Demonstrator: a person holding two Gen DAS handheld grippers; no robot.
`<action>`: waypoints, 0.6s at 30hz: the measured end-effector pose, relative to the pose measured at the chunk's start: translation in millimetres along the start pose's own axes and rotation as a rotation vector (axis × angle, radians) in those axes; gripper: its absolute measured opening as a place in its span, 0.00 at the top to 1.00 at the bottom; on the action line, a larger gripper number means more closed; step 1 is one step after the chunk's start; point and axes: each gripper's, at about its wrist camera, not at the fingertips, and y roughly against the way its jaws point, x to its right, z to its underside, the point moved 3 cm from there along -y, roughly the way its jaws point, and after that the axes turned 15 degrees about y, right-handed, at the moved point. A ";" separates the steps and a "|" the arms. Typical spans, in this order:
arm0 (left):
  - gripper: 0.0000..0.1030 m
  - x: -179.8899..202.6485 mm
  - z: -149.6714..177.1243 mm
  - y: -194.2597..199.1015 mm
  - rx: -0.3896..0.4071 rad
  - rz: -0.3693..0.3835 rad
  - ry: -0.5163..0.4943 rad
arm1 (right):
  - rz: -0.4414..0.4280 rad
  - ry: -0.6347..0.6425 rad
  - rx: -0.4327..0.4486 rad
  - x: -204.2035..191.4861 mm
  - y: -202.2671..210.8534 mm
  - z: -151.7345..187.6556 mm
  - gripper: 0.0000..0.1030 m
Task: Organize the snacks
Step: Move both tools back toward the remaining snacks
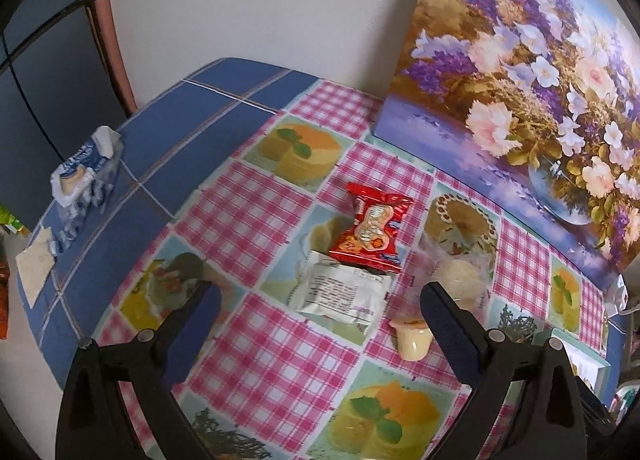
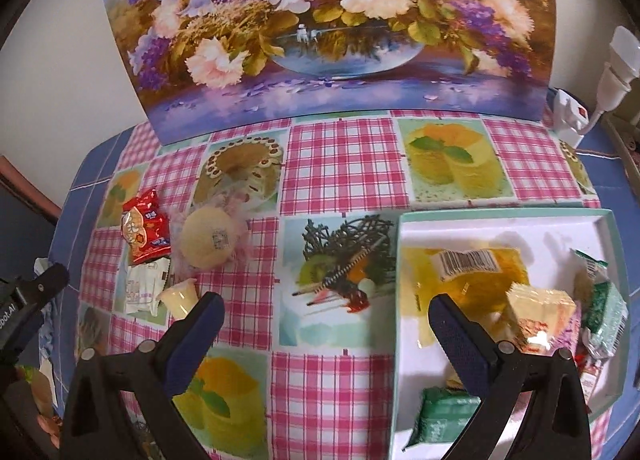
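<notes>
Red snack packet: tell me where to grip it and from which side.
Pinch the red snack packet across its flat middle, coming from above with the open left gripper. It lies flat, its lower end overlapping the white packet, so the upper crimped end is the freest edge.

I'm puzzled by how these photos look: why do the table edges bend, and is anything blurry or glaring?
Left wrist view: the fisheye lens bows the tablecloth and painting, with dark corners. Right wrist view: same bending; the round bun looks soft, and glare spots the yellow wrapper in the tray.
</notes>
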 end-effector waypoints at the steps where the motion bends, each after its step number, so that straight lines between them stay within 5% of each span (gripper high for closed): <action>1: 0.03 2.7 0.9 -3.3 -0.008 0.006 -0.001 | -0.001 -0.001 0.002 -0.4 -3.2 -1.5 0.00; 11: 0.03 24.9 10.8 -38.7 -0.082 0.039 -0.022 | -0.043 0.002 0.008 -11.9 -34.8 -12.1 0.00; 18: 0.03 -3.6 -2.9 -64.0 -0.102 0.001 0.042 | -0.100 0.089 0.002 -51.3 -54.7 -10.1 0.00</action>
